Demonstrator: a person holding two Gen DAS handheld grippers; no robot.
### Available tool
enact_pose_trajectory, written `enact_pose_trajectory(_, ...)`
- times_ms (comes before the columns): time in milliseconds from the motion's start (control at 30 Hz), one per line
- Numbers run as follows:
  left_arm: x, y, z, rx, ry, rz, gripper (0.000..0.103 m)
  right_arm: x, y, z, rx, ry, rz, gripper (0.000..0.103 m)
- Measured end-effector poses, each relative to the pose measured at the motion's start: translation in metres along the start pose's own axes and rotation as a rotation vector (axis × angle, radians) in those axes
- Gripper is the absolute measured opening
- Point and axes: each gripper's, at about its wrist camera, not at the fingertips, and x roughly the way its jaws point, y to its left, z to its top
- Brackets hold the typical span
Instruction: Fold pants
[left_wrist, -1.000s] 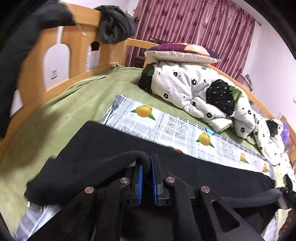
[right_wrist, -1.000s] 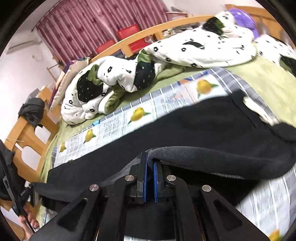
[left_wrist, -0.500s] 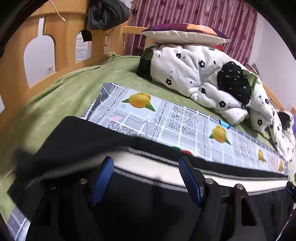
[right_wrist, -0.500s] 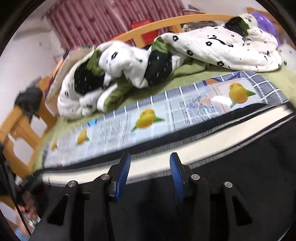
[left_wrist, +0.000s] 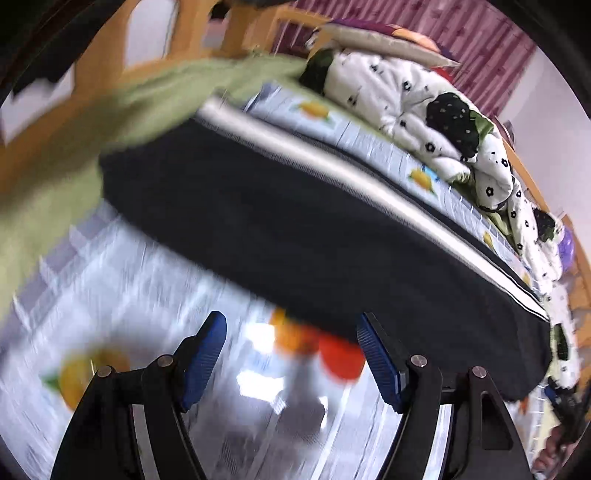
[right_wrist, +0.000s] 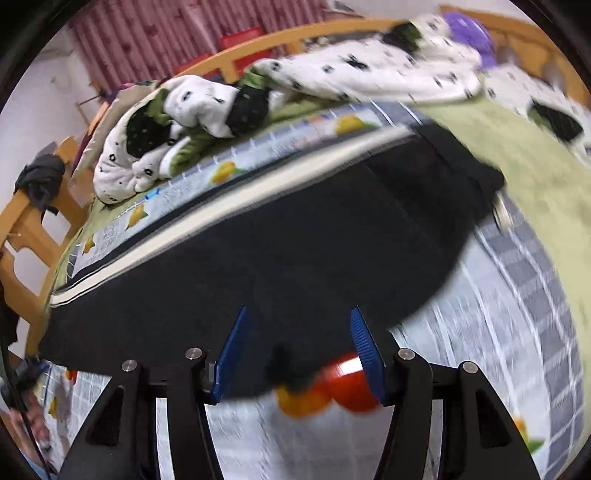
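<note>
Black pants (left_wrist: 295, 229) with a white side stripe (left_wrist: 332, 166) lie folded lengthwise on the fruit-print mat (left_wrist: 129, 295). My left gripper (left_wrist: 290, 325) hovers open at the pants' near edge, its blue pads clear of the cloth. In the right wrist view the same pants (right_wrist: 295, 240) stretch across the mat (right_wrist: 498, 314), the stripe (right_wrist: 221, 206) on the far side. My right gripper (right_wrist: 298, 314) hangs over the near edge with its jaws opening. Black cloth shows between its pads, but they do not press on it.
A white flowered quilt (left_wrist: 406, 92) and a pillow (left_wrist: 388, 37) are heaped along the far side of the bed. Green sheet (right_wrist: 498, 147) surrounds the mat. The wooden bed frame (right_wrist: 22, 221) carries a dark garment (right_wrist: 40, 181) on its post.
Both grippers were shut on the pants' lifted edge, then let go and opened. They have drawn back and down towards the near edge, and the pants now lie flat.
</note>
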Motion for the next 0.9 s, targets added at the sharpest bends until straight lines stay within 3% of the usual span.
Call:
enact_pose_trajectory(133, 0.008, 0.028, -0.017, -0.118, 0.004, -0.130, 0.071, 0.001, -0.019, -0.025, -0.015, 0.057, 0.001, 0.057)
enact_pose_trajectory(367, 0.034, 0.045, 0.016, -0.256, -0.027, -0.235, 0.071, 0.020, -0.052, -0.032, 0.096, 0.099, 0.027, 0.057)
enact_pose_trajectory(567, 0.058, 0.036, 0.049, -0.291, -0.047, -0.215, 0.069, 0.044, -0.055, -0.006, 0.168, 0.028, 0.038, 0.057)
enact_pose_trajectory(700, 0.065, 0.038, 0.058, -0.332, -0.052, -0.170, 0.046, 0.069, -0.057, 0.025, 0.232, 0.011, 0.030, 0.055)
enact_pose_trajectory(733, 0.065, 0.038, 0.058, -0.330, -0.052, -0.141, 0.034, 0.075, -0.058, 0.031, 0.253, 0.002, 0.033, 0.045)
enact_pose_trajectory(767, 0.064, 0.037, 0.057, -0.317, -0.049, -0.099, 0.025, 0.080, -0.059, 0.036, 0.265, -0.001, 0.015, 0.027)
enact_pose_trajectory(800, 0.064, 0.037, 0.056, -0.300, -0.046, -0.080, 0.018, 0.084, -0.059, 0.039, 0.279, -0.002, -0.005, 0.020)
enact_pose_trajectory(900, 0.058, 0.040, 0.053, -0.277, -0.036, -0.114, 0.012, 0.082, -0.064, 0.038, 0.308, -0.021, 0.013, 0.012)
